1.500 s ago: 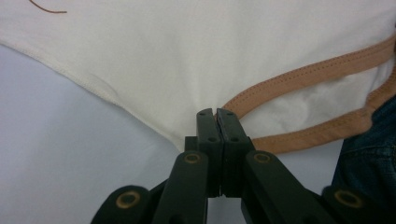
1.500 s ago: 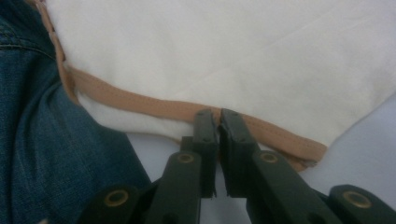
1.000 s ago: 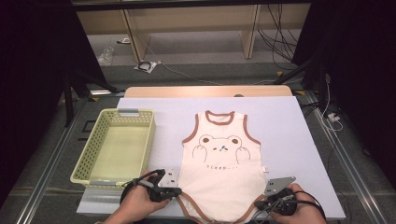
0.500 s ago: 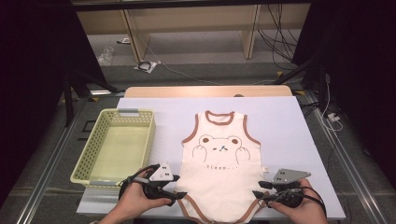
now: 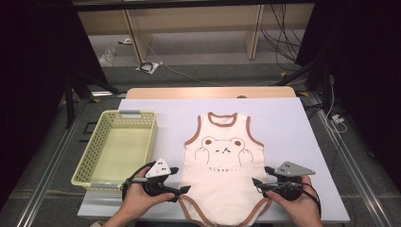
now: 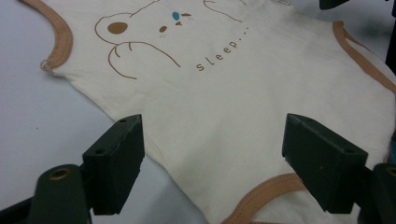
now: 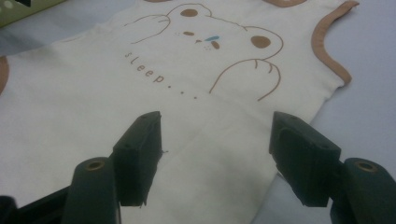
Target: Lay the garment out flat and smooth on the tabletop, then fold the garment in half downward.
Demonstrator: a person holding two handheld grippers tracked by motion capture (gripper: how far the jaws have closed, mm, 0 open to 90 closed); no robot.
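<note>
A: Bodysuit (image 5: pixel 222 170) first: how do you think it will handle?

B: Light, soft and limp, I'd judge. It is thin cream knit, so it should fold or bunch wherever it is lifted and sag between two holds. Nothing fragile about it, and the cloth should not slip much once pinched.

A: Where would you take hold?

B: At the brown-bound edges. The binding is thicker than the body cloth, so the lower side hems by each gripper look like the surest places, or the shoulder straps at the far end.

A: Where does it lie?

B: Flat on the white desk (image 5: pixel 293 123), face up, neck away from the person, just right of the yellow basket (image 5: pixel 94 161).

A: And the look of it?

B: Sleeveless, cream, brown trim at neck, armholes and leg openings, a drawn bear with the word "sleep..." under it.

A: The fingers?

B: The left gripper (image 5: pixel 182 180) and the right gripper (image 5: pixel 261 176) sit at the lower sides of the garment. Both have just been opening; each pair of fingers (image 6: pixel 114 161) stands wide above the cloth, gripping nothing.
</note>
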